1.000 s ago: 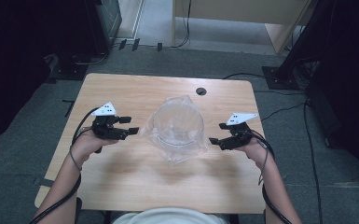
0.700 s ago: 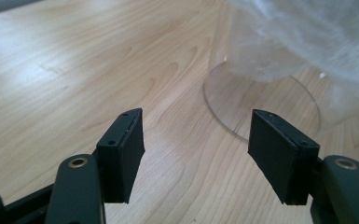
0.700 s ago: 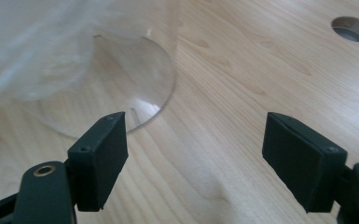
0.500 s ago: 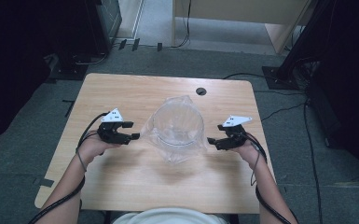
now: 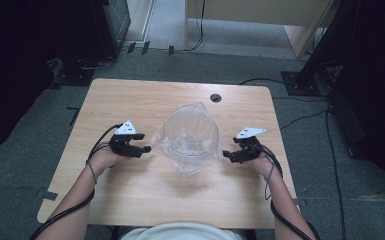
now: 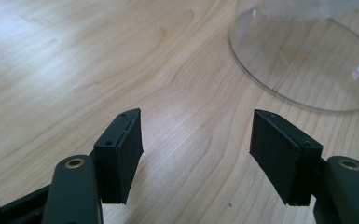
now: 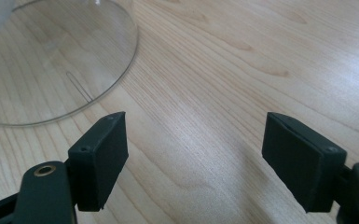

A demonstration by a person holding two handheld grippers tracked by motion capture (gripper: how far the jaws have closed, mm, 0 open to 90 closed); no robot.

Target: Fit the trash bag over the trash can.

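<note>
Now the left gripper [image 5: 139, 149] is hovering low over the table [image 5: 130, 100] with its jaws standing wide apart and nothing between them, and the right gripper [image 5: 228, 155] is mirroring it on the far side, jaws likewise spread and pinching nothing. Between the two, near each but touching neither, the clear plastic container [image 5: 190, 136] is sitting at the middle of the wooden top, wrapped in a crinkled clear bag [image 5: 192, 167], its rim curving in ahead of each pair of jaws.

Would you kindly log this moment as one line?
left gripper: open, empty | right gripper: open, empty | clear container: between both, untouched | table: wood
</note>
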